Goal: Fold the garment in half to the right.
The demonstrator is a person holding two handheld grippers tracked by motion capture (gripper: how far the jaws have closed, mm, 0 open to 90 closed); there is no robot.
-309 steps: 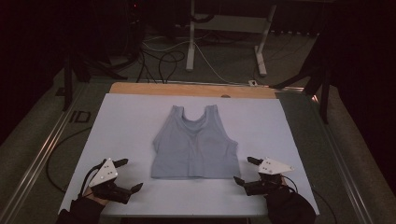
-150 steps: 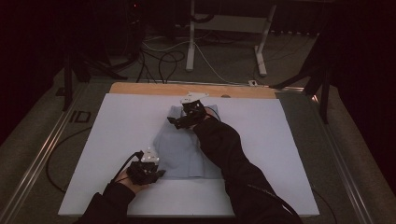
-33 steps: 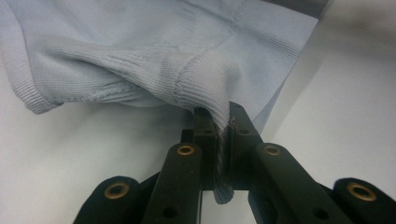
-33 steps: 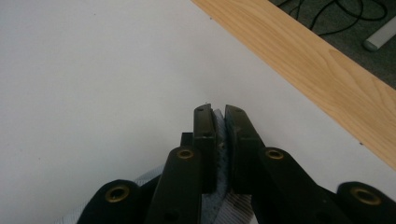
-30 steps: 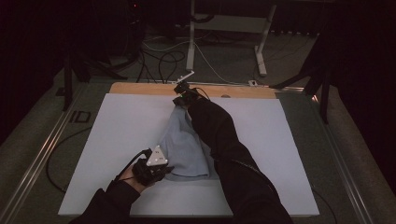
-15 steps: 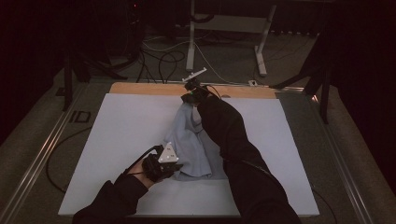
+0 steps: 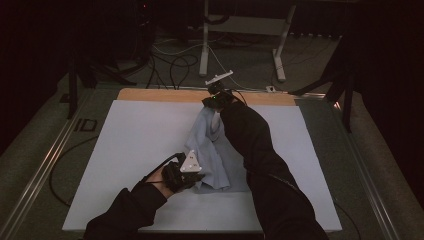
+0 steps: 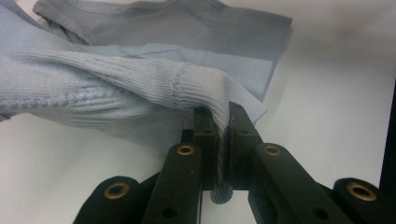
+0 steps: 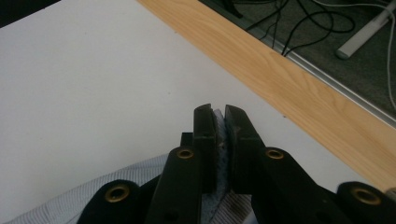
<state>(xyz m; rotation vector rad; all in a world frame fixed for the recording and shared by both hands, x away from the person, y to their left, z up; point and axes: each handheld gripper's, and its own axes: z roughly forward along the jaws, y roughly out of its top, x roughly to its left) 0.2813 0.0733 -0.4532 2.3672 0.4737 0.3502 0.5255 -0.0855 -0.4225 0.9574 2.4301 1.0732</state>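
Left gripper (image 8: pixel 223 135) is clamping hard, jaws nearly together with the ribbed hem of the grey knit top (image 8: pixel 140 84) squeezed between the pads, a tongue of fabric poking down behind them. In the high view that left gripper (image 7: pixel 187 170) is sitting at the lower middle of the frame, pinning the near edge of the top (image 7: pixel 210 155).

Right gripper (image 9: pixel 219 140) is pinching too, jaws narrow on a thin fold of pale cloth, looking out over the white sheet (image 9: pixel 93 79) toward the wooden strip (image 9: pixel 303 79) in the upper right of its view. From above, the right gripper (image 7: pixel 214 102) is reaching to the upper middle of the frame, holding the far end of the garment just short of that wooden strip (image 7: pixel 150 95).

Progress, as it looks: the first lengthwise fold is under way, not finished. One side is lying doubled over the rest, yet both ends are in the jaws and the cloth isn't settled flat. Laying it down, releasing, and any further folds remain.

The top itself is looking soft and ribbed, pale blue-grey, bunched into a long narrow shape down the middle of the white sheet (image 7: pixel 125 140), layers stacked and a little rumpled at the near edge.
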